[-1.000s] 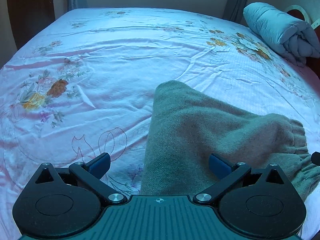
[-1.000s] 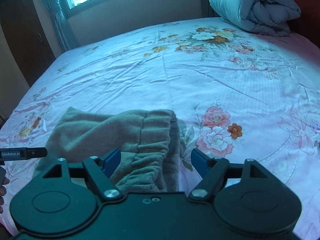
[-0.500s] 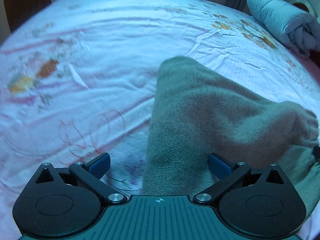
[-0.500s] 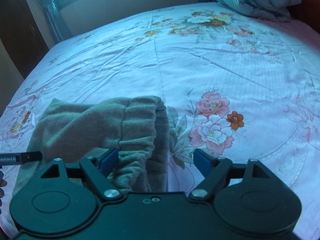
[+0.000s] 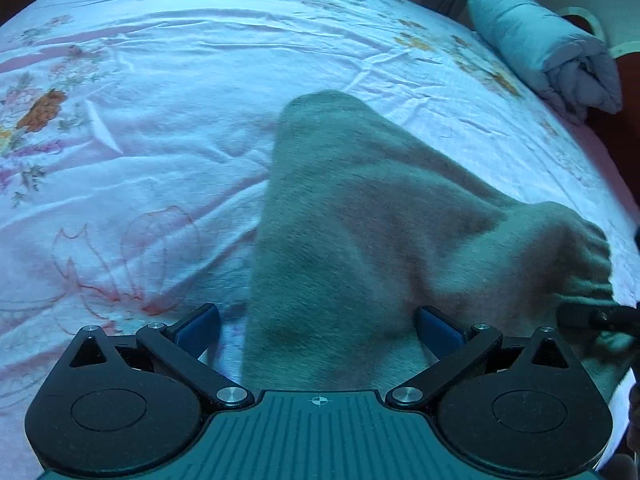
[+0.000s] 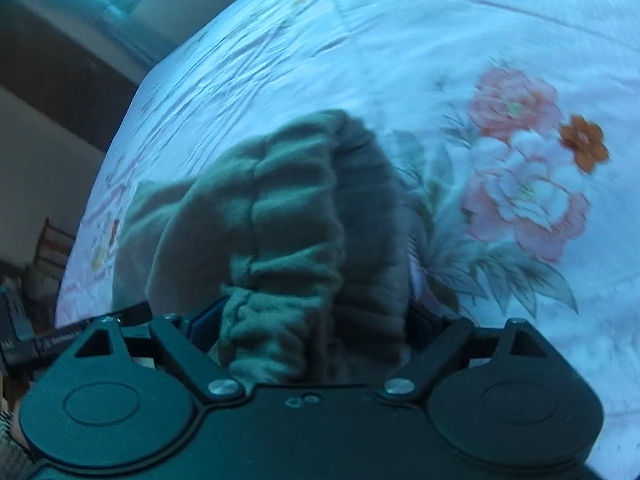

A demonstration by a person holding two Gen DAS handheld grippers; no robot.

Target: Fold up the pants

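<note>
Grey-green fleece pants [image 5: 360, 232] lie folded on the bed, their gathered elastic waistband at the right of the left wrist view and in the middle of the right wrist view [image 6: 288, 216]. My left gripper [image 5: 318, 330] is open, its blue pads either side of the near edge of the pants. My right gripper [image 6: 310, 330] is open around the bunched waistband, which rises between the fingers. The other gripper's tip shows at the left edge of the right wrist view [image 6: 24, 344].
The bed has a pink floral sheet [image 5: 140, 100] with wrinkles. A rolled grey-blue duvet [image 5: 548, 52] lies at the far right corner. A dark wooden cupboard [image 6: 60, 92] and a window stand beyond the bed's left side.
Both grippers have moved forward and lower onto the pants. The right gripper has tilted and the waistband now bunches up between its fingers.
</note>
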